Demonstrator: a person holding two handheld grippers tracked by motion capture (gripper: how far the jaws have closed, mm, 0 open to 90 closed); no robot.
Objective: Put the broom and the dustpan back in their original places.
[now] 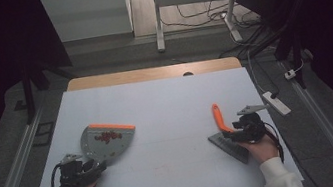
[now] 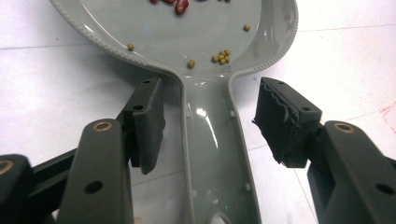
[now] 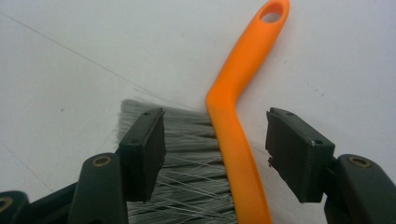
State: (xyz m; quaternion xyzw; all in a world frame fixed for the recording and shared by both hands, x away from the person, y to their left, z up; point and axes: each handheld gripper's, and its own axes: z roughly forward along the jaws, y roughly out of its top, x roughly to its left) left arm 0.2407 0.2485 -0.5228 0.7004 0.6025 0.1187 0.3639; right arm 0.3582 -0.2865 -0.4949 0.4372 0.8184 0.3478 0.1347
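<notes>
On table: unlabelled dustpan (image 1: 106, 141), brush (image 1: 224, 132).

Dustpan (image 1: 106, 142): grey plastic w/ orange strip along its front lip, lying flat on white tabletop (image 1: 166, 103), open side up. Small heap of red beans (image 1: 107, 136) in the pan, plus a few tiny yellow-green beans (image 2: 221, 56) near the neck. Its grey handle (image 2: 212, 140) runs back between the left tool (image 2: 210, 126) pads, which stand clear of it on both sides.

Brush (image 3: 233, 140): orange handle w/ a bend & hang hole at far end, grey bristles (image 3: 187, 154) fanned to one side, lying flat on tabletop. Handle sits between right tool (image 3: 215, 140) pads, not touching; bristles pass under one pad. Brush & dustpan well apart.
</notes>
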